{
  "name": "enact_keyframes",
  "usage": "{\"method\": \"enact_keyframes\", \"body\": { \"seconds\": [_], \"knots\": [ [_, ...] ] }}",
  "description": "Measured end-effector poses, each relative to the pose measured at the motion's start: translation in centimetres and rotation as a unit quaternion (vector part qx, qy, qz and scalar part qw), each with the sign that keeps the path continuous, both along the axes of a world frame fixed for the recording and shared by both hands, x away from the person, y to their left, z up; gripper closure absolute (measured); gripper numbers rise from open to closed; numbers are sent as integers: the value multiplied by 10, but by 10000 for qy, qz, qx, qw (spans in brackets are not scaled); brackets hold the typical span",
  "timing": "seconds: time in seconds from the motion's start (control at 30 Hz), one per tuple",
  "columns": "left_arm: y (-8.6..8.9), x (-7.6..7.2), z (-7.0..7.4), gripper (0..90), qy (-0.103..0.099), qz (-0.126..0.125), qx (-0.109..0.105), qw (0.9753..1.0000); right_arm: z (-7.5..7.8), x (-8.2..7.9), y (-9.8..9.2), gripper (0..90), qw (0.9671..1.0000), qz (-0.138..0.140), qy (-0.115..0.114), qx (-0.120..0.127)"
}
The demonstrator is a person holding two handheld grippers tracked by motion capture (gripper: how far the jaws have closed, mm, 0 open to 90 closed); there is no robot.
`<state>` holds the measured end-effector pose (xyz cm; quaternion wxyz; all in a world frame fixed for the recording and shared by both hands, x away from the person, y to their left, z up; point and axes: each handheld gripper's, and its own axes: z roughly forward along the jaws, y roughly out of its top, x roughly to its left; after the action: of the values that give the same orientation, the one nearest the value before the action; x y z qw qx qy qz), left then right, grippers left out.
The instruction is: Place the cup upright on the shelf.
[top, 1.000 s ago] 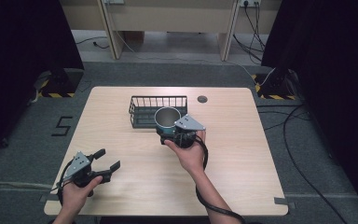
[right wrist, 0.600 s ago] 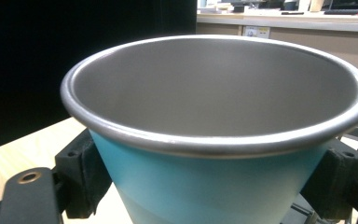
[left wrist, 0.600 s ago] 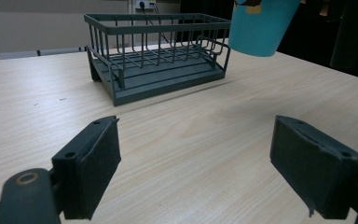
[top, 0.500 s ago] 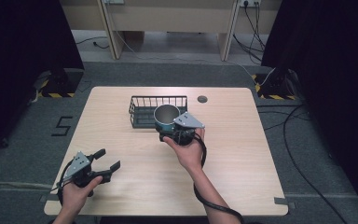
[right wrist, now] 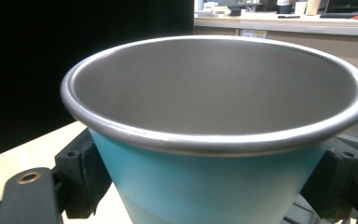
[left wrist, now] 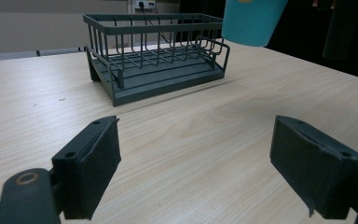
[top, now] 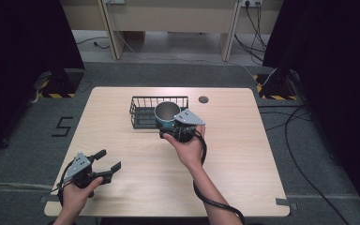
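- While clamped between the right tongs, the teal cup stands upright, mouth up, above the wire basket.
- Left tongs gape apart, low over the tabletop.

Even, soft overhead light is falling on the wooden table in the high view, casting only faint shadows, while black curtains at both sides are swallowing the light. In the left gripper view, the wire basket is showing sharp and a soft shadow is lying on the wood. In the right gripper view, the teal cup is sitting very close, its metal rim catching a pale sheen, the background slightly blurring.
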<state>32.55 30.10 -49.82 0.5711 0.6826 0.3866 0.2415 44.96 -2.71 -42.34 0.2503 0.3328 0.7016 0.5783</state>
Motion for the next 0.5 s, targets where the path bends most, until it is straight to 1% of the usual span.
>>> {"method": "enact_keyframes", "body": {
  "seconds": [0.5],
  "knots": [
    [0, 0, 0, 154, 2, -3, 1, 10000, 7, 9, 2, 170, 10000, -65, -18, 33]
  ]
}}
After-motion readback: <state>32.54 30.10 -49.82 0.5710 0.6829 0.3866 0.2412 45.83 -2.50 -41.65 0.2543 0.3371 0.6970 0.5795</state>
